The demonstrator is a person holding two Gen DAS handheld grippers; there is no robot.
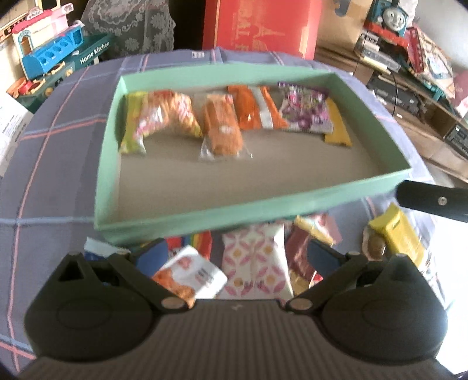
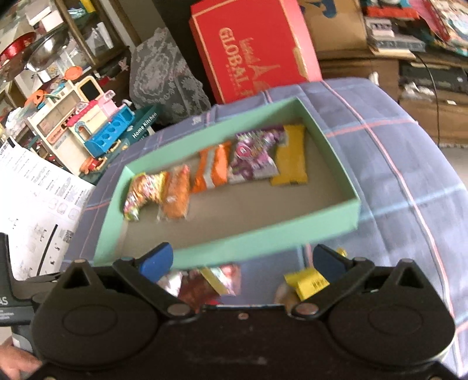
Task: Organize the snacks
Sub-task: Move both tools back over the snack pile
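Note:
A shallow green box [image 1: 251, 217] [image 2: 239, 244] lies on a plaid cloth and holds a row of snack packets along its far side: striped orange, clear-wrapped orange [image 1: 223, 128], foil orange, purple [image 1: 305, 109] [image 2: 254, 153], yellow. Loose packets lie on the cloth in front of the box. My left gripper [image 1: 237, 258] is open above a white patterned packet [image 1: 256, 267] and a white-and-orange packet [image 1: 191, 274]. My right gripper [image 2: 242, 263] is open over a dark red packet [image 2: 201, 285] and a yellow packet [image 2: 307, 282]. Its black finger [image 1: 433, 200] shows in the left wrist view.
A red carton [image 2: 251, 49] and a lace-covered shape [image 2: 163, 79] stand behind the table. Toy kitchen sets [image 1: 49, 52] are piled at far left, a printed sheet [image 2: 32, 198] lies left, and shelves with a toy train [image 1: 390, 17] stand right. The box's near half [image 1: 234, 181] is bare.

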